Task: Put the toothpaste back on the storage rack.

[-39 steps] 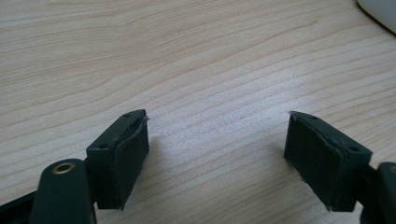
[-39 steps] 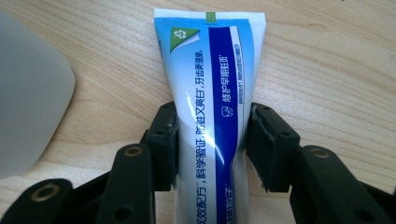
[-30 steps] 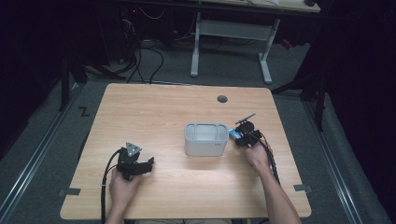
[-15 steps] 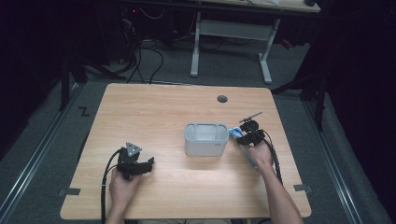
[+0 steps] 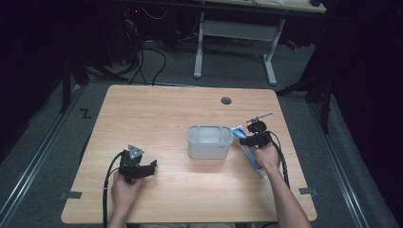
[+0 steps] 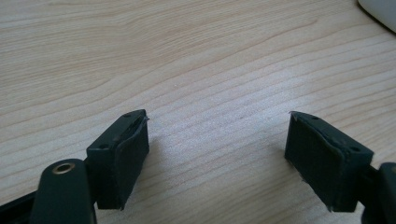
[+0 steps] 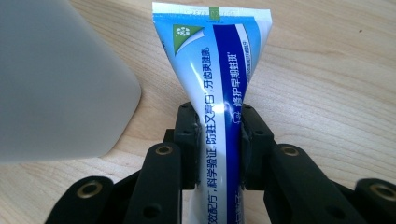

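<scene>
Wooden table (image 5: 166, 114): bin (image 5: 209, 141), toothpaste tube (image 5: 250, 154)

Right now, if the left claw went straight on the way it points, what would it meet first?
Probably the grey container. The open left claw points across bare table toward it; its corner shows at the top right of the left gripper view. Depth is unclear.
</scene>
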A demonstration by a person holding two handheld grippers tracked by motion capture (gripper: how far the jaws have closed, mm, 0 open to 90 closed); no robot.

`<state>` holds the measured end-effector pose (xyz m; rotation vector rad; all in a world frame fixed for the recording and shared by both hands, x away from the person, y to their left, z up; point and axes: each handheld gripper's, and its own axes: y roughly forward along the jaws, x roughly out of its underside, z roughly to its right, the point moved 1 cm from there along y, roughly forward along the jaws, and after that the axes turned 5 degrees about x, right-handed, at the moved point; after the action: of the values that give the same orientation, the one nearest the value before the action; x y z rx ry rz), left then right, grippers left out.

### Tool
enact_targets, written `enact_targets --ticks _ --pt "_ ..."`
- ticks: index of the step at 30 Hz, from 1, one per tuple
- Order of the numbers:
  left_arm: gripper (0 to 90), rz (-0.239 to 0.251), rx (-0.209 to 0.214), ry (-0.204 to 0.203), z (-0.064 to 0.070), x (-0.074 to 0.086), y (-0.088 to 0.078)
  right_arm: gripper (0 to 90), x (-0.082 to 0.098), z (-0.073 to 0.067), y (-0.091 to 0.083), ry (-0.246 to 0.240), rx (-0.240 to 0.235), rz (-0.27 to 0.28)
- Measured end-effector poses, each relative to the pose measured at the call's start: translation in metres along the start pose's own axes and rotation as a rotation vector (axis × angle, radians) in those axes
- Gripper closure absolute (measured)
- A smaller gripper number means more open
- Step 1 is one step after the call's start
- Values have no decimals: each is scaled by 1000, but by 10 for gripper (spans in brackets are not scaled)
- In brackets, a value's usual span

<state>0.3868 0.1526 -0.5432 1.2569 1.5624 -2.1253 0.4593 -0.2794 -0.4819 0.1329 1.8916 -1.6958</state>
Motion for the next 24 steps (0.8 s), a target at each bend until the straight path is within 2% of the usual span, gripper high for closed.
enact_targets --ticks 9,14,20,24 --pt "221 0 1 -1 0 0 0 736 3 2 -15 -13 -5 59" --pt "221 0 1 -2 0 0 0 741 6 1 -19 -32 -14 62" --pt "221 0 2 -1 0 0 0 740 9 6 -32 -11 -35 99" --pt "221 0 2 -1 0 0 0 739 8 6 -42 -16 -38 128"
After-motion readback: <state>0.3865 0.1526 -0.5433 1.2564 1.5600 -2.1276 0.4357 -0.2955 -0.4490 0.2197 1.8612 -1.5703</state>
